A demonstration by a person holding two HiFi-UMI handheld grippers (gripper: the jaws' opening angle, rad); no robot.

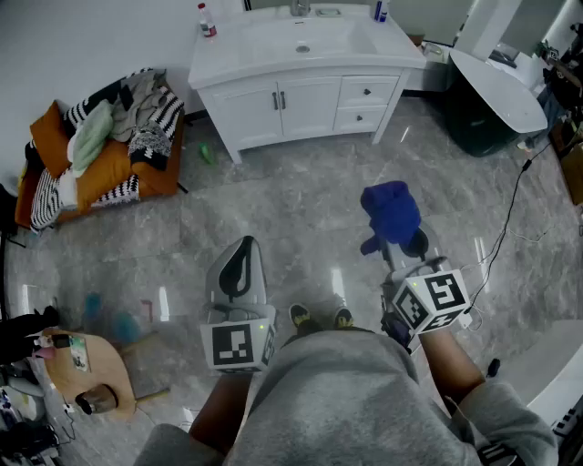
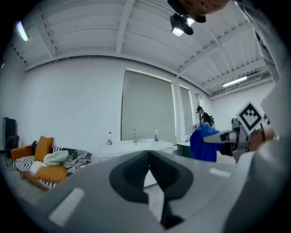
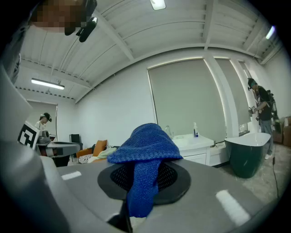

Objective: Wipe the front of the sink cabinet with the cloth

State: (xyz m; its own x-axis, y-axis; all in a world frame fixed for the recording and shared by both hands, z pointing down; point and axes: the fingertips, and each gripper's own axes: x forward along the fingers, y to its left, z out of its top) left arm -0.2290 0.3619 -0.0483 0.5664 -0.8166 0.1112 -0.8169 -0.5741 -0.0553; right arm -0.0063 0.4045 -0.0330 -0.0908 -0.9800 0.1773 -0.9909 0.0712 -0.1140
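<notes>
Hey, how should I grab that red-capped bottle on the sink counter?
Probably grip the red-capped bottle round its narrow body, jaws level, coming from the front: it stands upright at the counter's back left corner, wall close behind.

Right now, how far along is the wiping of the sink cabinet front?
Done: the blue cloth is gripped in the right tool. In hand: nothing touches the sink cabinet; it stands across the floor from the person. The left tool is shut and empty. Left: walk up and wipe its whole front.
</notes>
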